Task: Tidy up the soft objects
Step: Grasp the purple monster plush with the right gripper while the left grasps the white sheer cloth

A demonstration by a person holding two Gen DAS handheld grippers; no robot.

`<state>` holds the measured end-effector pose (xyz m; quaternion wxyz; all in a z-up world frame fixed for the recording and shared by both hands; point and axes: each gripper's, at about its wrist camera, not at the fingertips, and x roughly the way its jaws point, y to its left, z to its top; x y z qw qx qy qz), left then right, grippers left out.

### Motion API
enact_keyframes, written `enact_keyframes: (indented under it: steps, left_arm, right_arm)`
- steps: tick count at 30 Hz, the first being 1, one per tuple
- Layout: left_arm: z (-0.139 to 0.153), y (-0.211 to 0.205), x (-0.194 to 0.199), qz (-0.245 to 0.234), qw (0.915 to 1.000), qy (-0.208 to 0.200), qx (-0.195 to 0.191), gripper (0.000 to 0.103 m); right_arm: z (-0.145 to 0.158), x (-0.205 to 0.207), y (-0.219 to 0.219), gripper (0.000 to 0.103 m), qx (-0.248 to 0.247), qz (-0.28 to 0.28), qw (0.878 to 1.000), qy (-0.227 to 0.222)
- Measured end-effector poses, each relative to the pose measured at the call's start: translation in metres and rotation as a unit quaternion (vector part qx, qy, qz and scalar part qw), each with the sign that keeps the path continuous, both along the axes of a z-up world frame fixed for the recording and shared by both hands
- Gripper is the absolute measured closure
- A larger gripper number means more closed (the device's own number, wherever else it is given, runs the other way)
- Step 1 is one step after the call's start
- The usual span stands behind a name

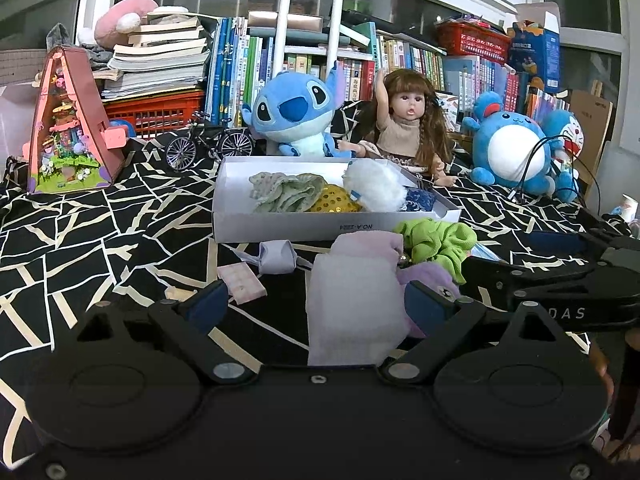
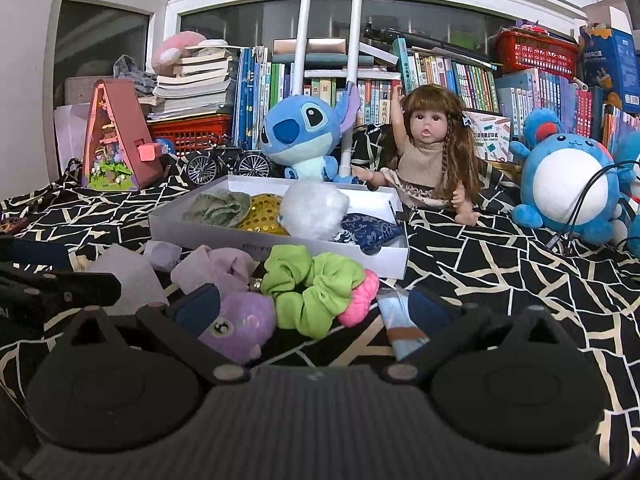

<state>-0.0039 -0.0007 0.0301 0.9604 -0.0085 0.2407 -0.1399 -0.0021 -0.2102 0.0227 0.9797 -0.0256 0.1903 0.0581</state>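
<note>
A white box (image 1: 276, 228) (image 2: 168, 232) on the patterned cloth holds a green cloth (image 1: 286, 190), a gold sequin piece (image 1: 334, 200), a white fluffy ball (image 1: 374, 186) (image 2: 314, 210) and a blue pouch (image 2: 370, 230). In front lie a lime scrunchie (image 1: 438, 244) (image 2: 316, 292), a purple plush (image 2: 240, 326), a pink piece (image 2: 360, 300) and a white foam sheet (image 1: 354, 308). My left gripper (image 1: 316, 306) is open around the foam sheet. My right gripper (image 2: 314, 312) is open around the scrunchie and purple plush.
A Stitch plush (image 1: 296, 114), a doll (image 1: 408, 128), a blue round plush (image 1: 514, 148), a toy bicycle (image 1: 208, 146) and a pink toy house (image 1: 68, 128) stand behind the box before bookshelves. A small lilac pouch (image 1: 276, 256) and pink card (image 1: 242, 282) lie left.
</note>
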Motion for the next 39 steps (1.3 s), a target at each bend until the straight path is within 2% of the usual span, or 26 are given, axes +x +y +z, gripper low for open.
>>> enact_keyframes:
  steps: [4,14,24,27,29,30,34,39]
  left_arm:
    - [0.000,0.001,-0.002,-0.007,0.9999,0.009,-0.007,0.012]
    - [-0.006,0.004,0.004,-0.040,0.9964,0.049,-0.056,0.024]
    - [-0.017,-0.004,0.017,-0.049,0.9907,0.087,-0.092,0.022]
    - [-0.019,-0.004,0.021,-0.052,0.9874,0.099,-0.112,0.025]
    - [-0.020,-0.004,0.024,-0.052,0.9856,0.104,-0.123,0.033]
    - [-0.021,-0.004,0.025,-0.051,0.9848,0.106,-0.127,0.033]
    - [-0.019,-0.003,0.026,-0.042,0.9848,0.104,-0.132,0.034]
    - [-0.006,0.001,0.016,-0.030,0.9904,0.060,-0.121,0.034]
  right_arm:
    - [-0.003,-0.001,-0.001,0.000,0.003,0.001,1.000,0.005]
    - [-0.007,-0.002,0.004,0.001,-0.006,0.014,1.000,0.012]
    - [-0.009,-0.005,0.004,0.002,-0.029,0.012,0.999,0.011]
    - [-0.010,-0.005,0.002,0.002,-0.030,0.009,0.999,0.014]
    - [-0.010,-0.005,0.001,0.002,-0.029,0.009,0.999,0.016]
    - [-0.010,-0.005,0.001,0.002,-0.029,0.009,0.999,0.017]
    - [-0.011,-0.005,0.002,0.002,-0.029,0.013,0.999,0.021]
    - [-0.014,-0.004,0.009,0.002,-0.031,0.029,0.999,0.025]
